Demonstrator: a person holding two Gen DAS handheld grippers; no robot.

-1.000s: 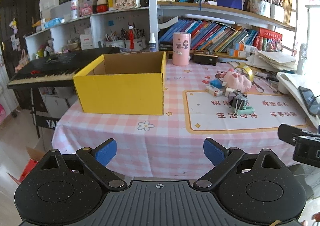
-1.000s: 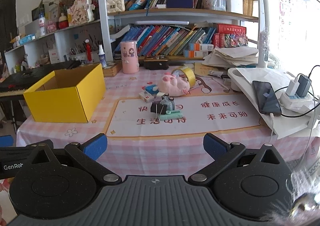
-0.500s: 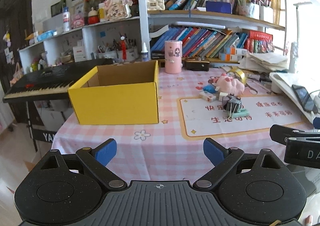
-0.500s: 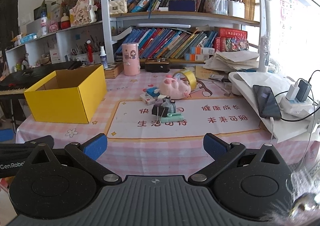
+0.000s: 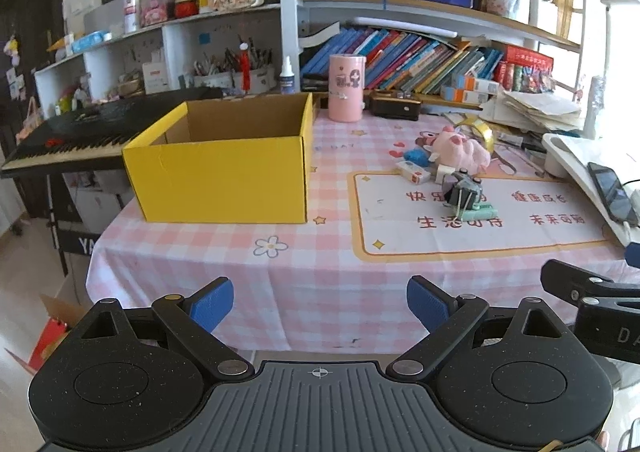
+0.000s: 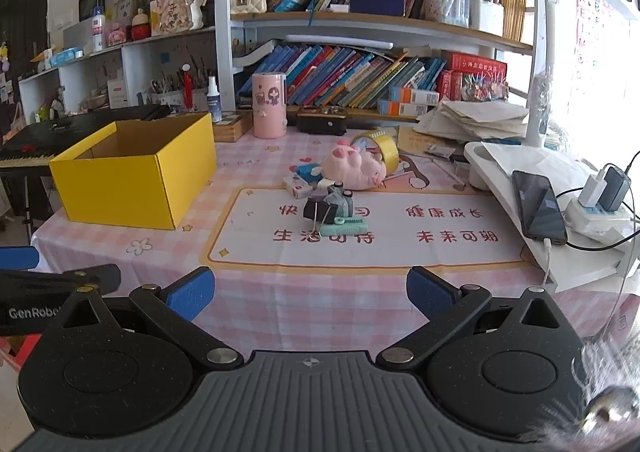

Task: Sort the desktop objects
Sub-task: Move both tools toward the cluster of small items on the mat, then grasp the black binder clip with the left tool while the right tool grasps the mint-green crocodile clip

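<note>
An open yellow cardboard box (image 5: 224,172) (image 6: 132,180) stands empty on the left of the pink checked table. Right of it lies a small heap: a pink plush pig (image 5: 460,150) (image 6: 356,166), a roll of yellow tape (image 6: 380,146), a white eraser box (image 6: 298,186), a black binder clip (image 6: 318,212) and a green comb (image 6: 348,228). My left gripper (image 5: 320,302) is open in front of the table's near edge, holding nothing. My right gripper (image 6: 310,292) is open too, over the near edge, well short of the heap.
A pink cylinder tin (image 6: 269,106) and a black case (image 6: 322,120) stand at the back by the bookshelves. A phone (image 6: 538,206) and chargers lie on a white stand at the right. A keyboard piano (image 5: 80,136) sits left of the table.
Both grippers have drifted slightly; the left view has pulled back and risen a little, then steadied. Both stay open and nothing on the table has moved.
</note>
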